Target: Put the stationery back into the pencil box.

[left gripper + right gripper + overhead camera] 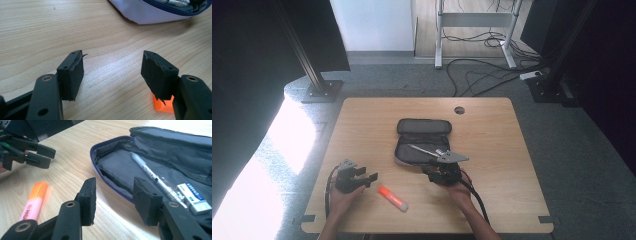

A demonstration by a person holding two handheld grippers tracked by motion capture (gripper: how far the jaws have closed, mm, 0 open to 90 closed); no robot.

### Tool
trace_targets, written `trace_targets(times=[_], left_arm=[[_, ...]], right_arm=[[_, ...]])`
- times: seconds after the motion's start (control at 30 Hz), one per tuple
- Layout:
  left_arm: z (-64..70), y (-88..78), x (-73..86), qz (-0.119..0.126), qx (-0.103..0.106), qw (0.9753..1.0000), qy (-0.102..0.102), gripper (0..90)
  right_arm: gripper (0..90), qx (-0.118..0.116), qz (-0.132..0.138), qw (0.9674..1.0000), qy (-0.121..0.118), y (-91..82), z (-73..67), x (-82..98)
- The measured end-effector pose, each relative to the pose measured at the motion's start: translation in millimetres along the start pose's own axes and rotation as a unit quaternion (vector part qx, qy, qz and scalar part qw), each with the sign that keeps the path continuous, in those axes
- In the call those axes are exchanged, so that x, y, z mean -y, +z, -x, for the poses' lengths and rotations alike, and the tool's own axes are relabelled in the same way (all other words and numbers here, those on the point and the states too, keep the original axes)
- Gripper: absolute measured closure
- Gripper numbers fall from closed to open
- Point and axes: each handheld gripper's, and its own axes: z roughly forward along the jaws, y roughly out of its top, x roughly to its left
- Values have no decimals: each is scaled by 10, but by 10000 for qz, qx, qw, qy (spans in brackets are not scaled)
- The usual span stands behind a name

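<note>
An open dark pencil case (422, 131) lies in the middle of the table. In the right gripper view a silver pen (150, 173) and a white eraser (195, 197) rest inside the pencil case (117, 167). My right gripper (437, 167) is at the case's near edge; in its own view the right gripper (115, 195) is open with nothing between the jaws. An orange-and-pink highlighter (393, 198) lies on the wood between the hands. My left gripper (368, 174) is open just left of it, empty in its own view (112, 72), the highlighter's orange cap (162, 105) behind one jaw.
The wooden table (492, 130) has a round cable hole (459, 110) near its far edge. Beyond it are black frame posts (307, 60) and loose cables (482, 75) on the grey floor. Cables trail from both grippers toward the near edge.
</note>
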Motion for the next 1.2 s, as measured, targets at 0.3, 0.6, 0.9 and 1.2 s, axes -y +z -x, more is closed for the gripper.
trace_targets(times=[0.3,0.6,0.9,1.2], left_arm=[[2,-1,0,-2,8,10000,2,352],[3,-5,-3,11,16,10000,18,351],[7,-6,-5,14,28,10000,24,348],[5,-14,-10,30,30,10000,22,347]], right_arm=[[501,-118,-19,9999,-35,-9,-89,47],[488,-250,-39,9997,-51,-30,-224,97],[482,-376,-113,9991,-160,-21,-375,158],[481,-467,-185,9986,-136,27,-455,200]])
